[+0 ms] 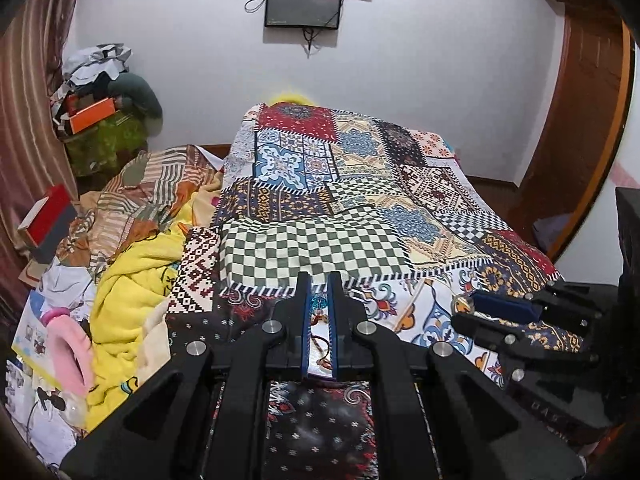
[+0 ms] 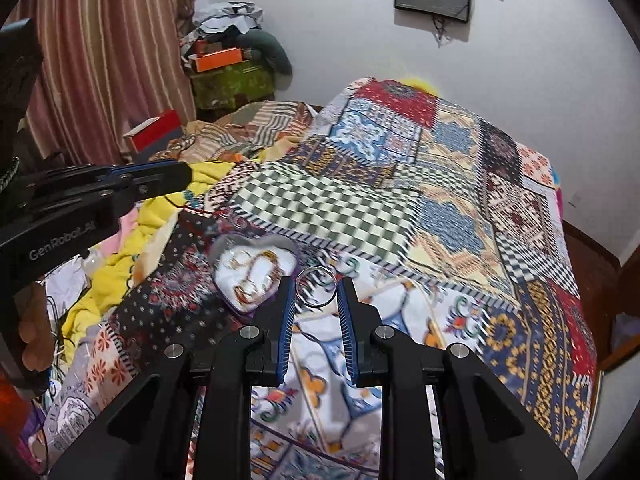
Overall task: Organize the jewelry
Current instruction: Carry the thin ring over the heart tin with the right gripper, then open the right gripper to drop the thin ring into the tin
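1. The left gripper [image 1: 319, 304] is nearly closed on a teal-beaded, red-corded piece of jewelry [image 1: 318, 307], above the patchwork bedspread [image 1: 312, 248]
2. The right gripper [image 2: 316, 294] is open around a thin silver bangle [image 2: 315, 285]
3. A heart-shaped white tray [image 2: 224, 276] lies just left, near the bed's left edge; patchwork beyond lies bare

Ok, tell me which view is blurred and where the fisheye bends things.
Right wrist view: motion blur smears the patchwork bedspread and heart-shaped jewelry dish; the silver ring stays fairly crisp. Left wrist view: sharper, but the brown door frame curves strongly at the edge.
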A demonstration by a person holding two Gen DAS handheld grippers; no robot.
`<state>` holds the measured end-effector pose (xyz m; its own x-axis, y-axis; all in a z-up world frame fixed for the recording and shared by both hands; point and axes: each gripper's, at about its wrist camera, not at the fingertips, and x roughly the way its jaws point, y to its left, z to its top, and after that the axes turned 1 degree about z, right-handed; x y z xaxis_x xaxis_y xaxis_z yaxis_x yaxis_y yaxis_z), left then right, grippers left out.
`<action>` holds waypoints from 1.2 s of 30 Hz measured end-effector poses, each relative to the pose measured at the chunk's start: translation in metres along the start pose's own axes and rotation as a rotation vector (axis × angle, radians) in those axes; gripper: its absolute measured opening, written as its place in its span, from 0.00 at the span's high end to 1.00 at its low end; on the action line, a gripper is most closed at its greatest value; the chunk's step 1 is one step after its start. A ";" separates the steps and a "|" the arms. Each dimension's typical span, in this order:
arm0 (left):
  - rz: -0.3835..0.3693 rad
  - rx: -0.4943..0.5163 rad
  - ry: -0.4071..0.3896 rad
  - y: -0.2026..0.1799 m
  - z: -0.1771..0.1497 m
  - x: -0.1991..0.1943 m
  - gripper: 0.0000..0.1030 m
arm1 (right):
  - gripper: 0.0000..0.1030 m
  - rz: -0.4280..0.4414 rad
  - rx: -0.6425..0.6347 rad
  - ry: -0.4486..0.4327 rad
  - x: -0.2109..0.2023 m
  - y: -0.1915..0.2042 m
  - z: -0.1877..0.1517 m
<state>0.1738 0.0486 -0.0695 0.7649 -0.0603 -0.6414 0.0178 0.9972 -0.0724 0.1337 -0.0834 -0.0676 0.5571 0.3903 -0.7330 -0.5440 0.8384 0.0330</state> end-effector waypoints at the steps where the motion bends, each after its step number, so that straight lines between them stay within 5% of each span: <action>1: 0.002 -0.003 0.002 0.003 0.001 0.002 0.94 | 0.81 0.005 -0.003 0.002 0.003 0.003 0.002; 14: -0.066 -0.054 0.094 0.026 -0.010 0.040 0.95 | 0.81 0.052 -0.038 0.078 0.047 0.027 0.011; 36: -0.036 -0.047 0.157 0.048 -0.018 0.070 0.94 | 0.81 0.101 -0.098 0.160 0.095 0.043 0.010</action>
<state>0.2172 0.0919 -0.1317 0.6545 -0.1059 -0.7486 0.0107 0.9913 -0.1309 0.1693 -0.0063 -0.1292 0.3942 0.3985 -0.8281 -0.6546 0.7542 0.0513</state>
